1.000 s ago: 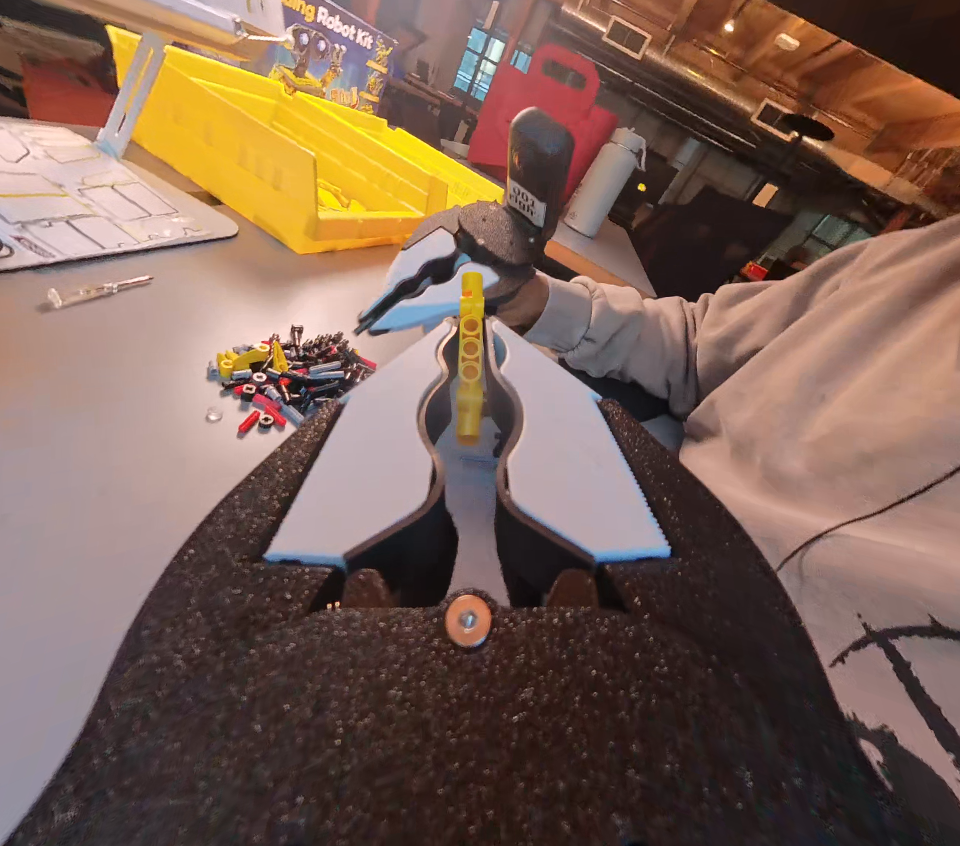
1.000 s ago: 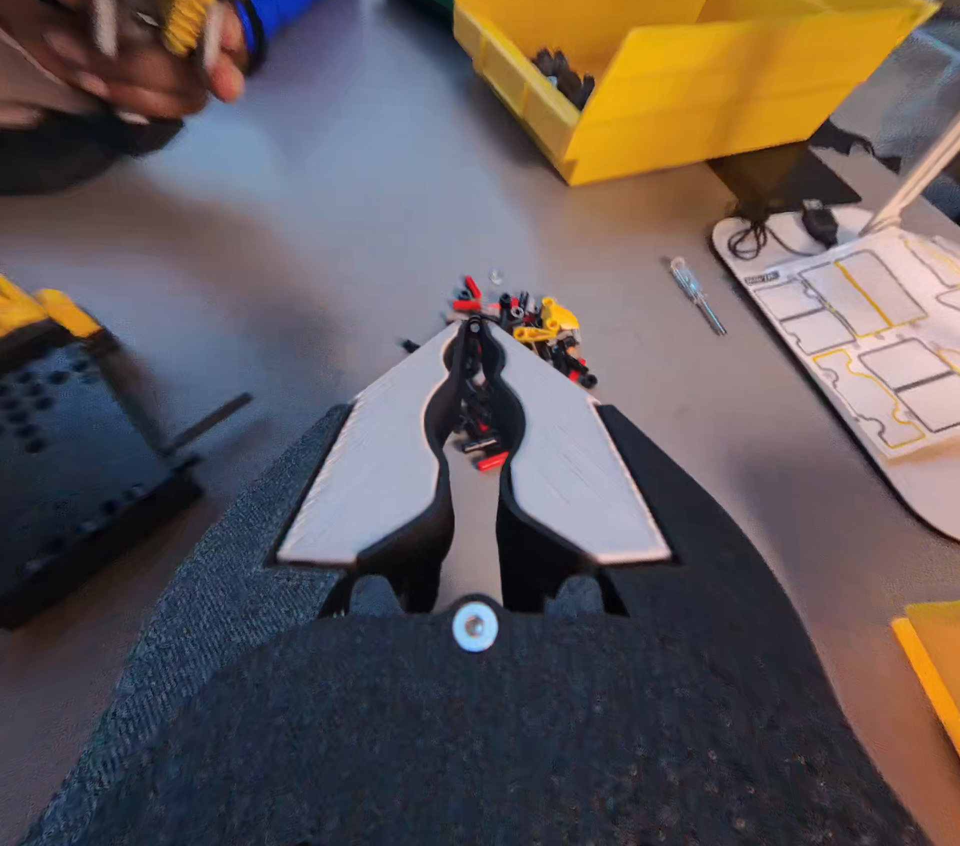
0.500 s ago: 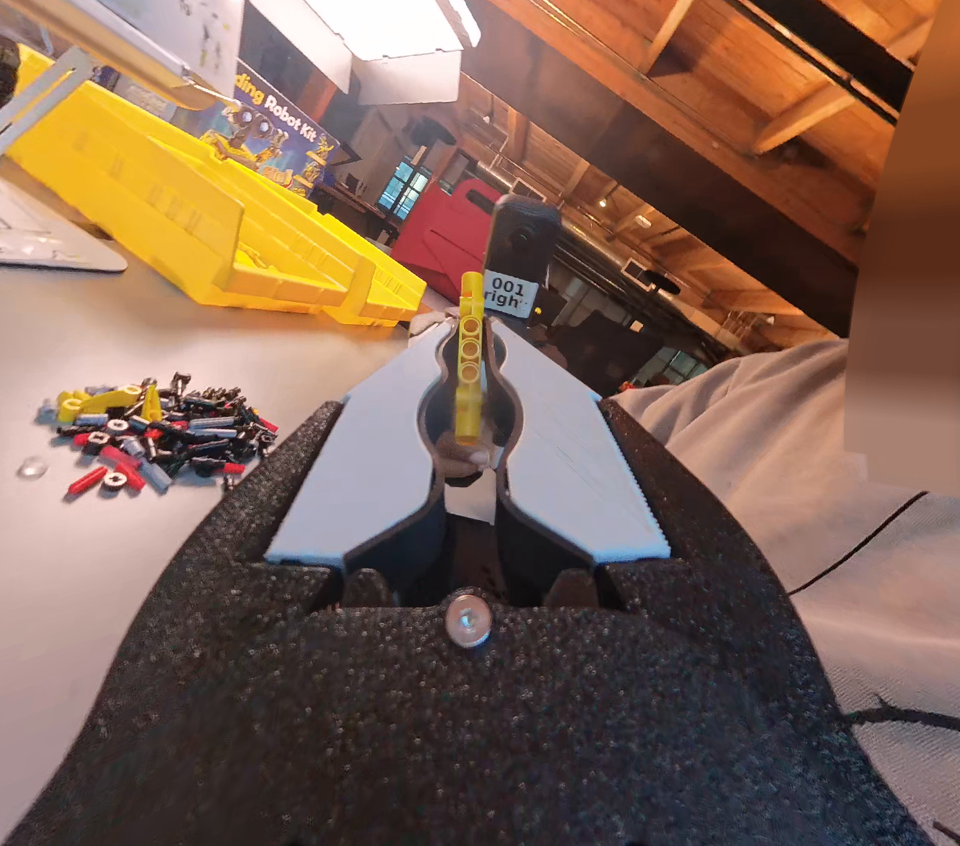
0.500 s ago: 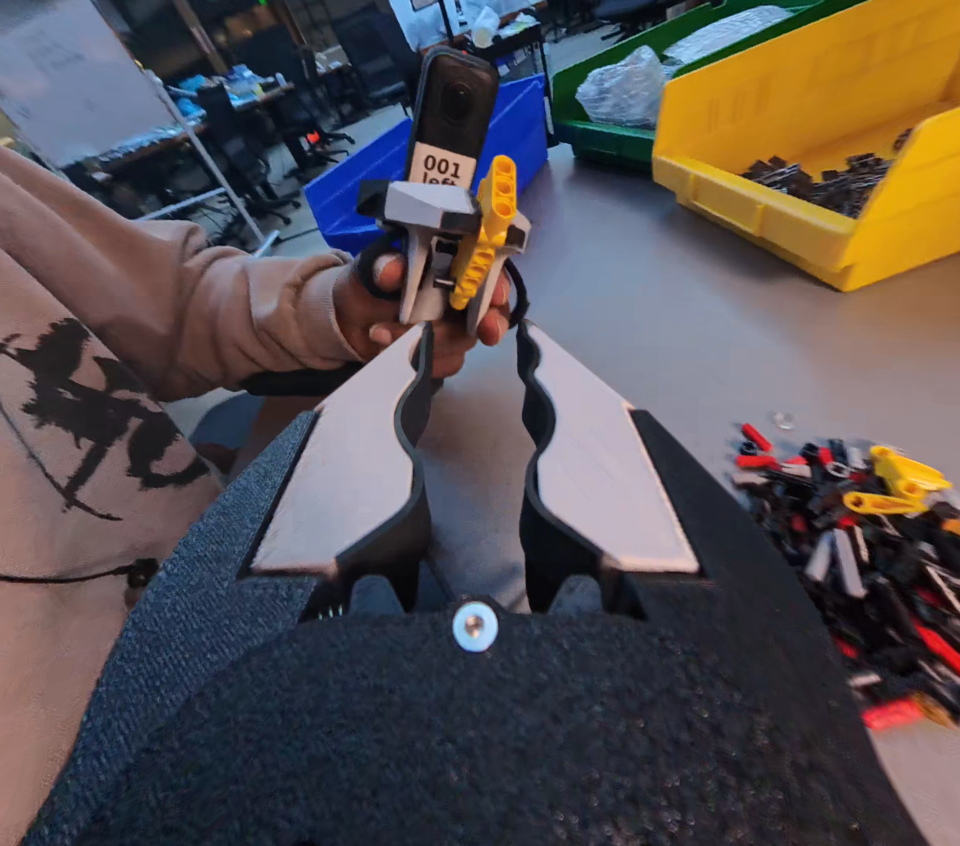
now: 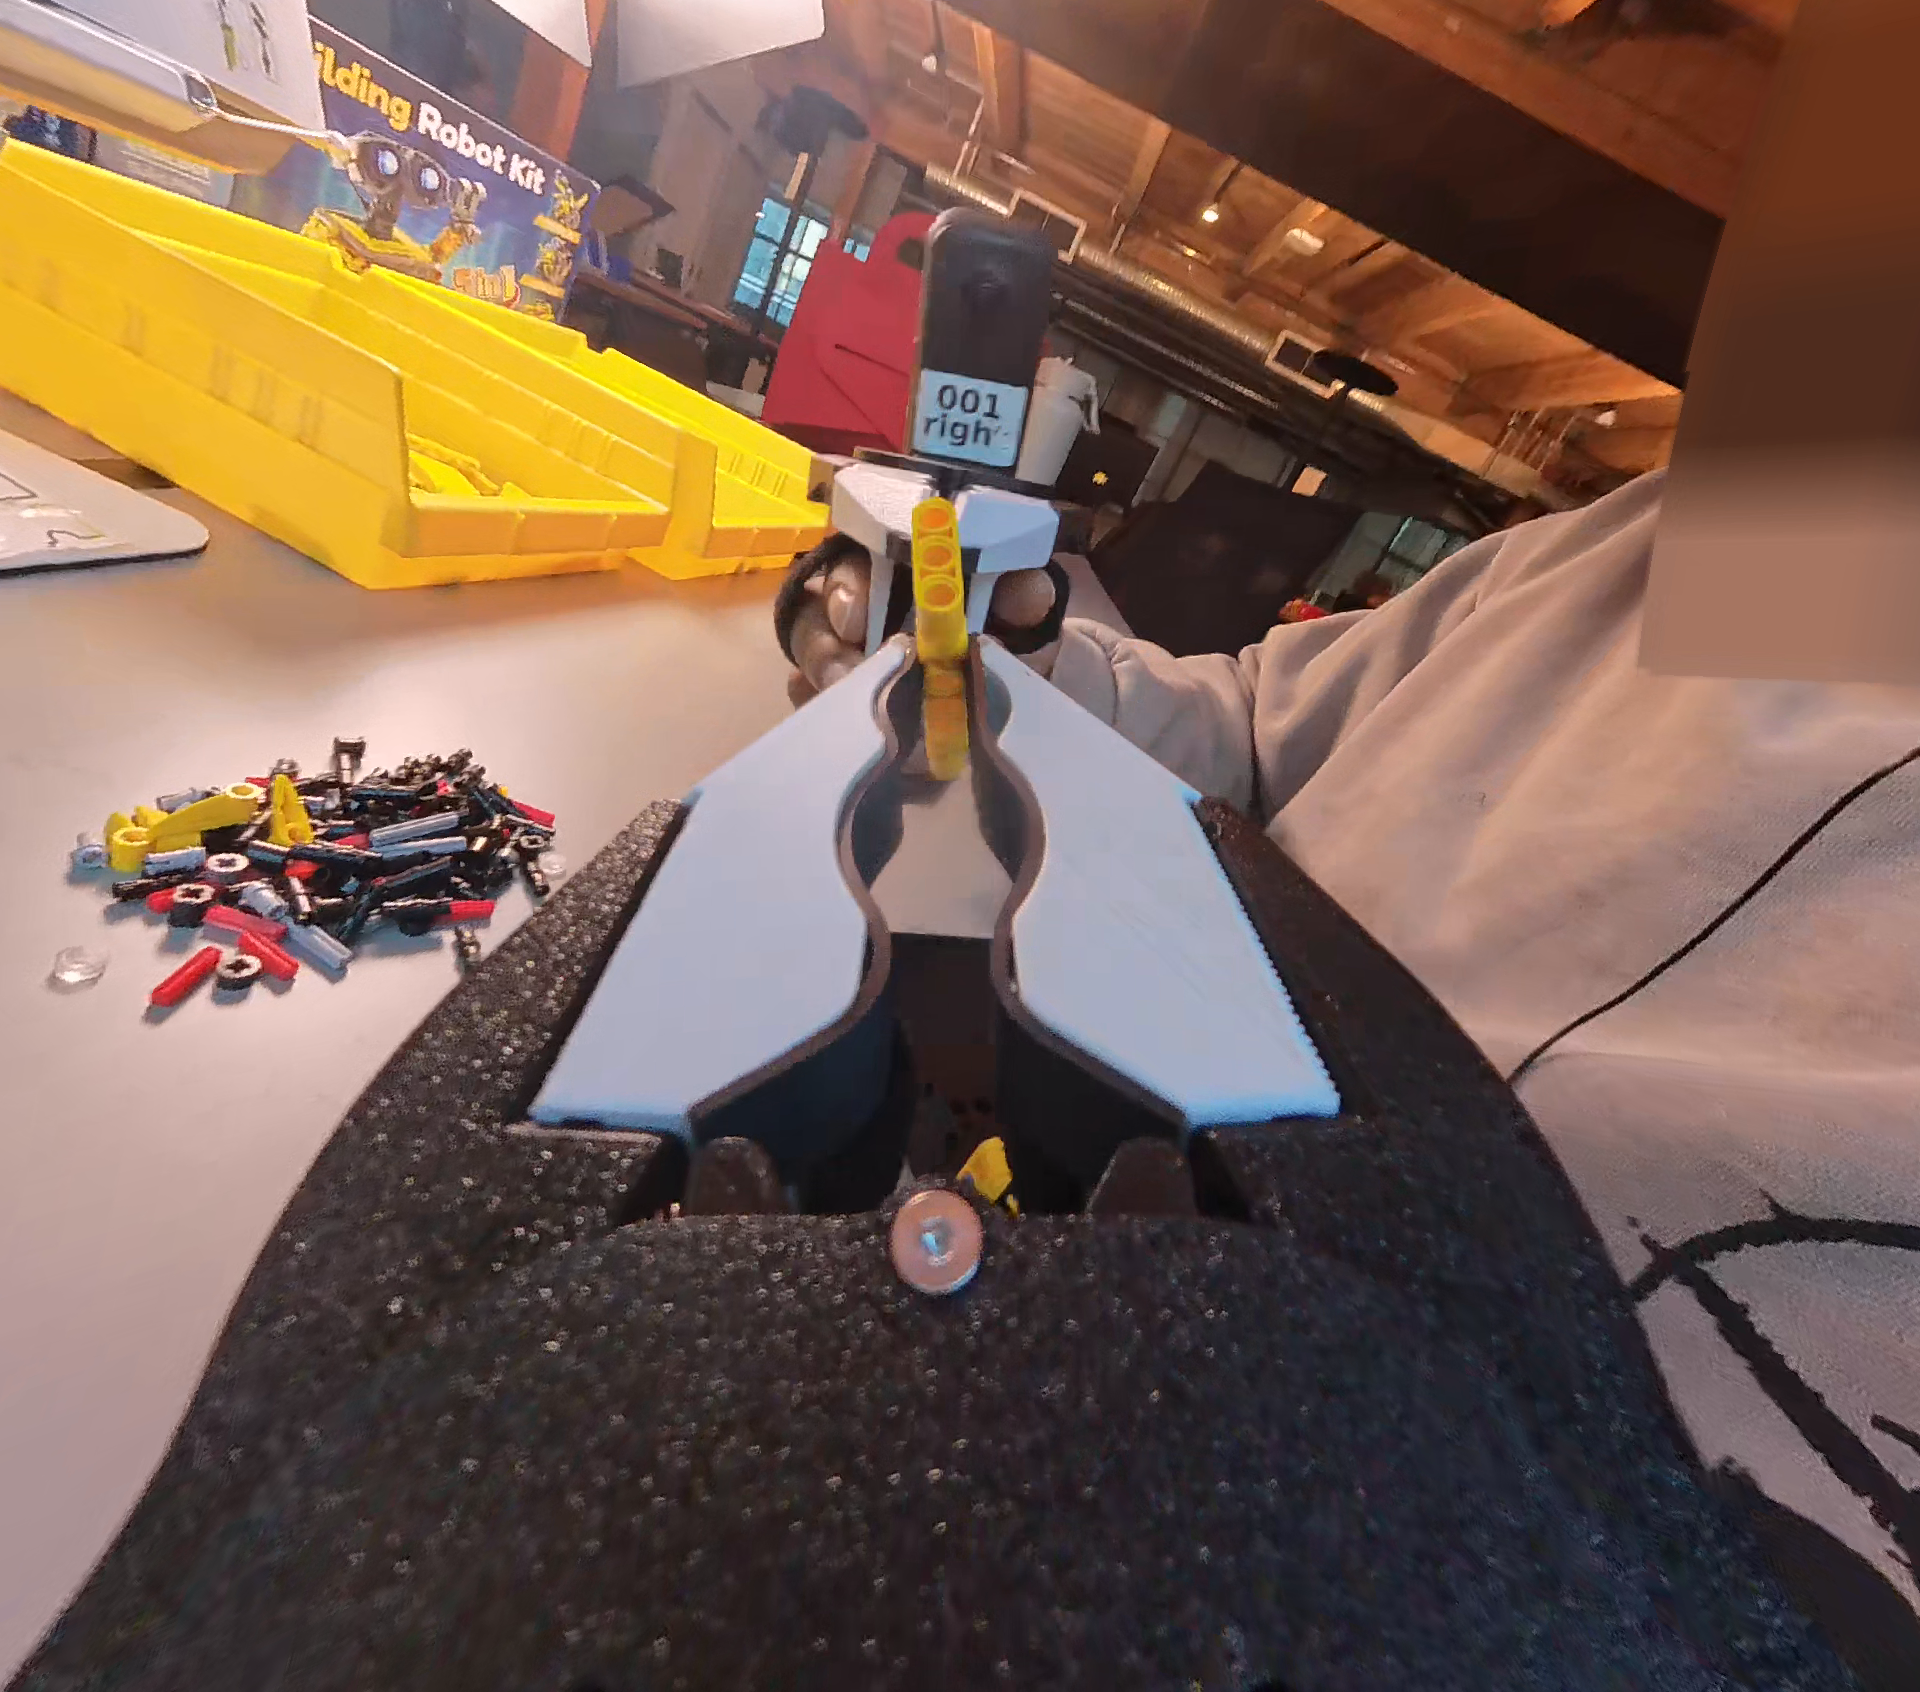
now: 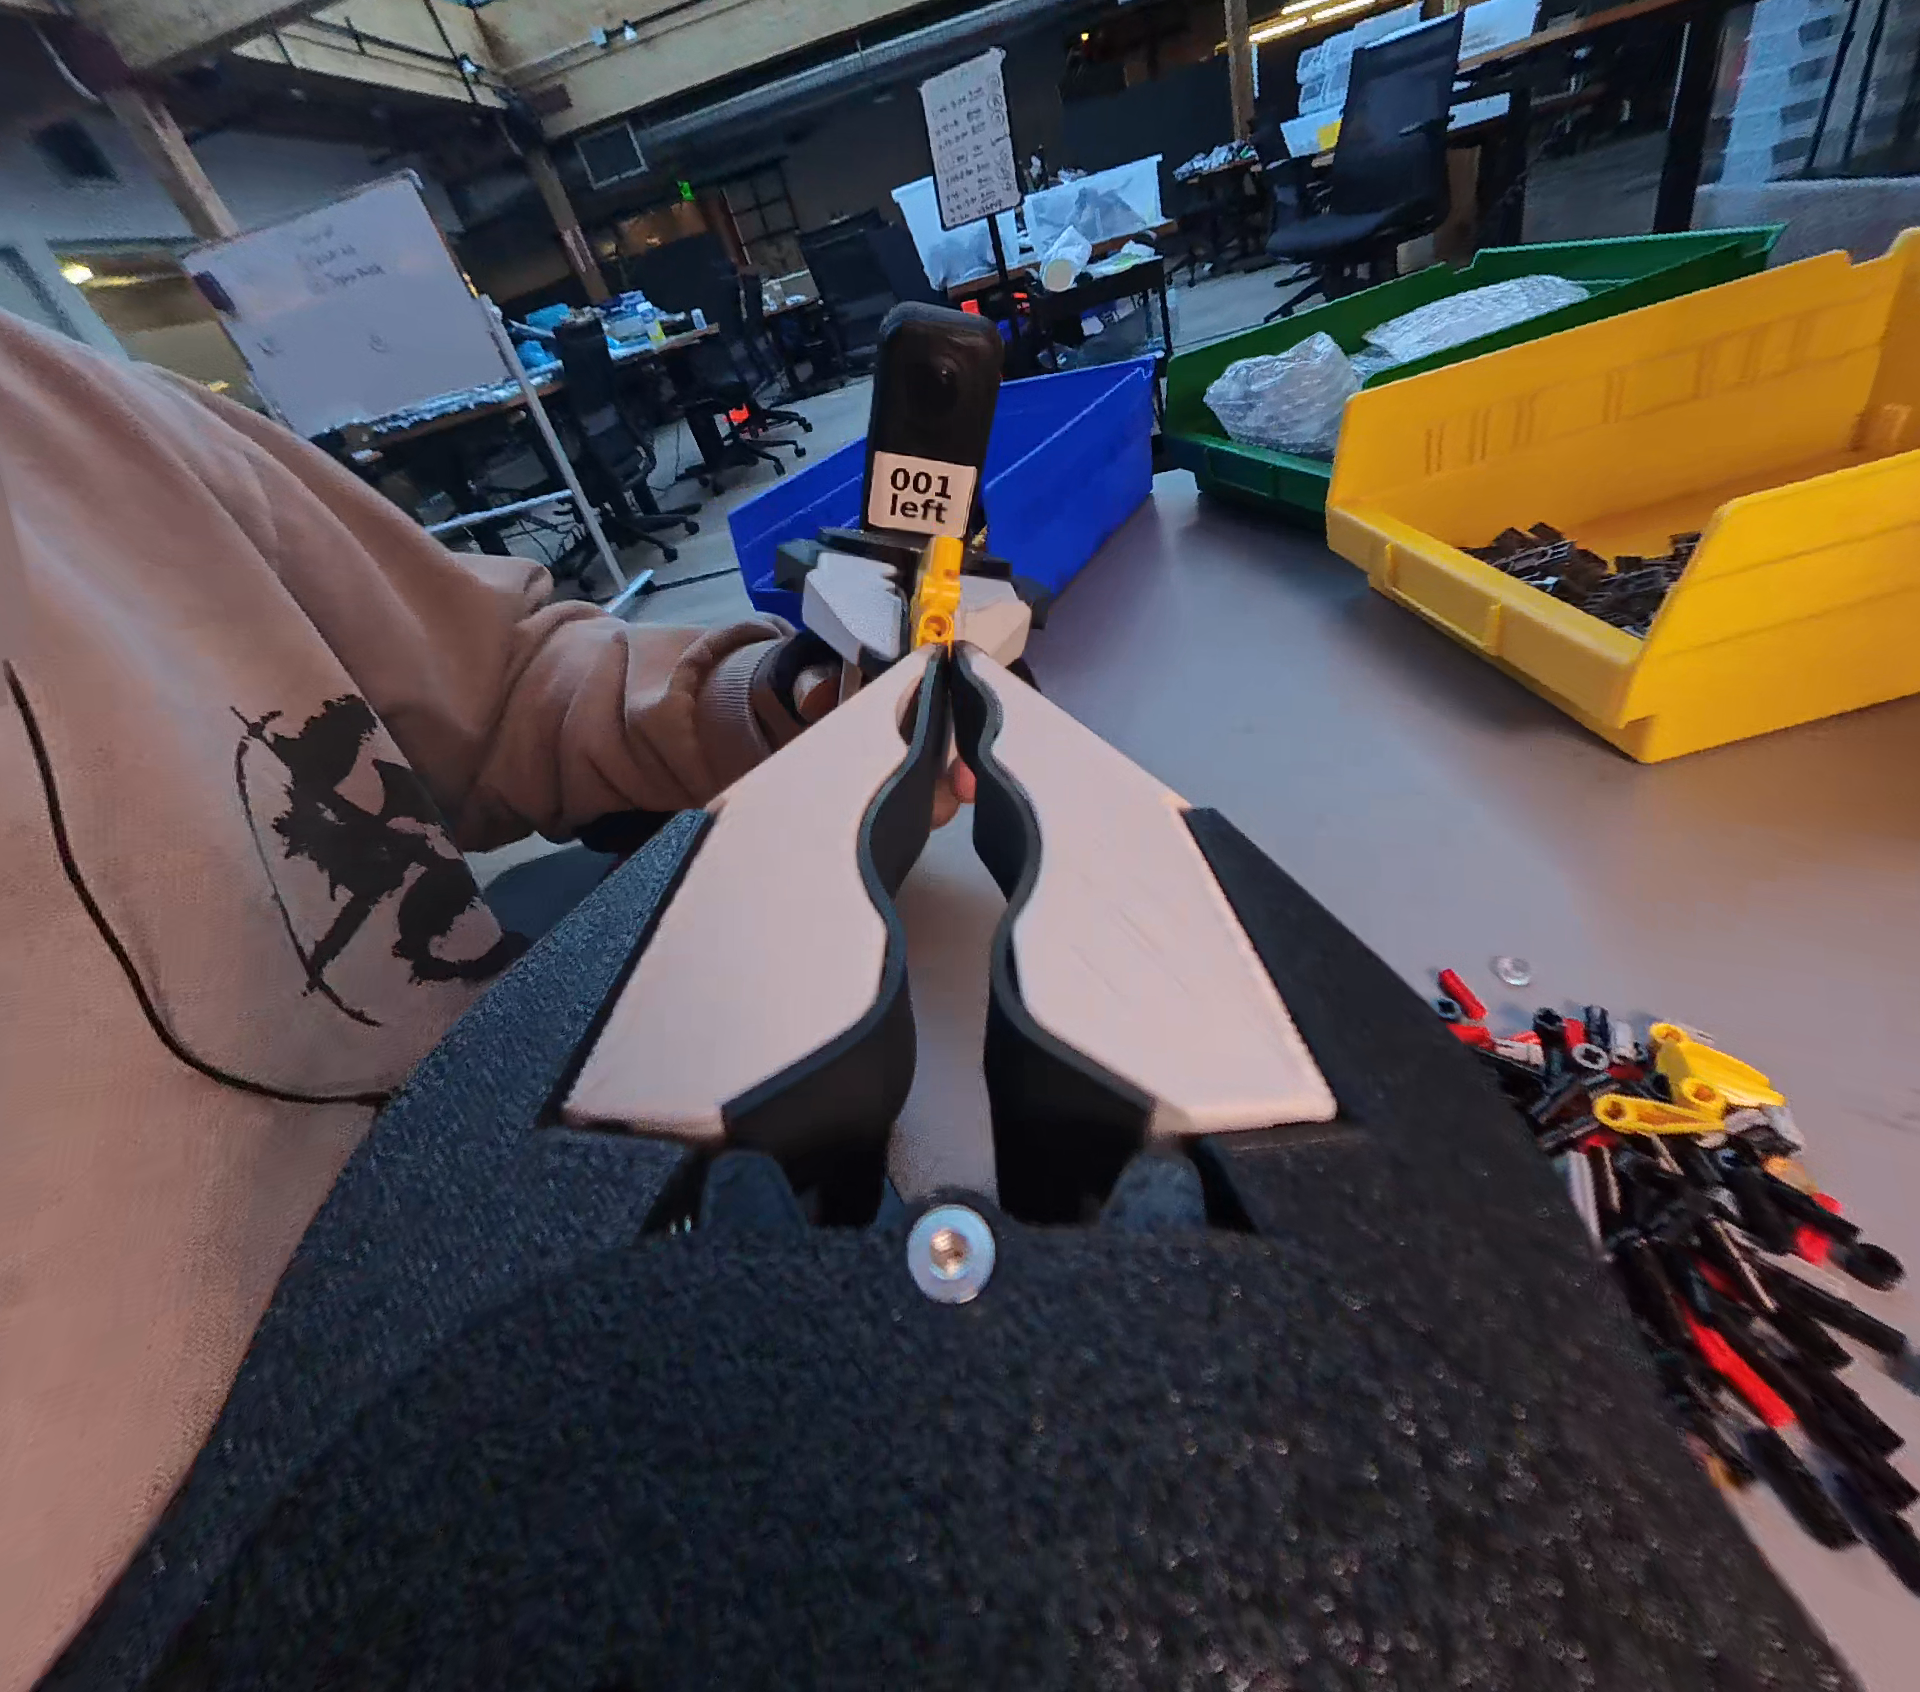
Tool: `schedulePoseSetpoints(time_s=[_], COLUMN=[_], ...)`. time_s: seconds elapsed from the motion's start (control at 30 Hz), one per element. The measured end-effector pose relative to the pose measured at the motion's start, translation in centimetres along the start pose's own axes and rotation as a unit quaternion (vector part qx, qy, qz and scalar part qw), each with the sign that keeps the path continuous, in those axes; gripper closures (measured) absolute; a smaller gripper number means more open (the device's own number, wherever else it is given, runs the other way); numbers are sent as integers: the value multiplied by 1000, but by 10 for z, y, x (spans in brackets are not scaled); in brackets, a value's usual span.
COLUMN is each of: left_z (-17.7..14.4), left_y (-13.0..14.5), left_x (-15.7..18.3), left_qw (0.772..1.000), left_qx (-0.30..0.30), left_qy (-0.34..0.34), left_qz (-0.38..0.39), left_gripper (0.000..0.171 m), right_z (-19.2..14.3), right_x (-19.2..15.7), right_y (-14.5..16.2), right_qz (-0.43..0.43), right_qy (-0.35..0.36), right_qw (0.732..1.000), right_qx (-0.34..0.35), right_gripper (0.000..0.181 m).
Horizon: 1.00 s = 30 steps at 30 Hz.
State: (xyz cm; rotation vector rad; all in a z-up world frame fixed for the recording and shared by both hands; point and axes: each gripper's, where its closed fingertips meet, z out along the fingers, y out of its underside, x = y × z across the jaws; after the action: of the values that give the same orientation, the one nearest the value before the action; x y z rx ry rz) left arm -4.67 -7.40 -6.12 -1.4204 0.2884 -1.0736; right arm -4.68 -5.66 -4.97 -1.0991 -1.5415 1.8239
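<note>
While my left claw (image 5: 938, 674) is clamped tight on the yellow beam (image 5: 935, 562), held upright off the worktop (image 5: 260, 666) near the pile of small parts (image 5: 312, 853), my right claw (image 6: 943, 655) has narrowed onto the beam's other end.

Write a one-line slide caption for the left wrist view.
Left gripper clamps a yellow holed beam upright, facing the right gripper, beside a pile of small parts.

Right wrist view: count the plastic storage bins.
3. A blue bin stands at the far side of the table, a green bin holding plastic bags to its right, and a yellow bin with dark parts nearest. Others may sit outside the frame.
</note>
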Motion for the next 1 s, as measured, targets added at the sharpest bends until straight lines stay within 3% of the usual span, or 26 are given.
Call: schedulePoseSetpoints(time_s=[0.1,0.2,0.3,0.4,0.77,0.8,0.83,1.0], left_z=[0,-3,-6,-3,0,1,1,1], left_y=[-5,-12,-17,-13,2,6,7,18], left_x=[0,-2,-3,2,1,0,-1,-12], left_qw=[999,986,948,909,799,797,808,946], left_qx=[8,10,-4,-33,-104,-113,-113,-107], left_qy=[-21,-74,-144,-171,-205,-204,-201,-141], left_qz=[48,146,282,379,556,558,542,272], left_gripper=[165,165,165,165,162,162,161,138], right_z=[-3,-3,3,11,8,7,7,0], right_x=[-1,-2,-8,-10,-5,-4,-2,18], right_y=[4,12,19,18,8,10,13,26], right_qz=[-26,38,78,108,119,106,80,-112], right_qy=[16,7,-2,-7,3,10,23,127], right_qw=[999,998,996,994,993,994,996,980], right_qx=[-19,-40,-45,-31,-2,-8,-21,-103], right_gripper=[176,163,163,163,176,177,178,178])
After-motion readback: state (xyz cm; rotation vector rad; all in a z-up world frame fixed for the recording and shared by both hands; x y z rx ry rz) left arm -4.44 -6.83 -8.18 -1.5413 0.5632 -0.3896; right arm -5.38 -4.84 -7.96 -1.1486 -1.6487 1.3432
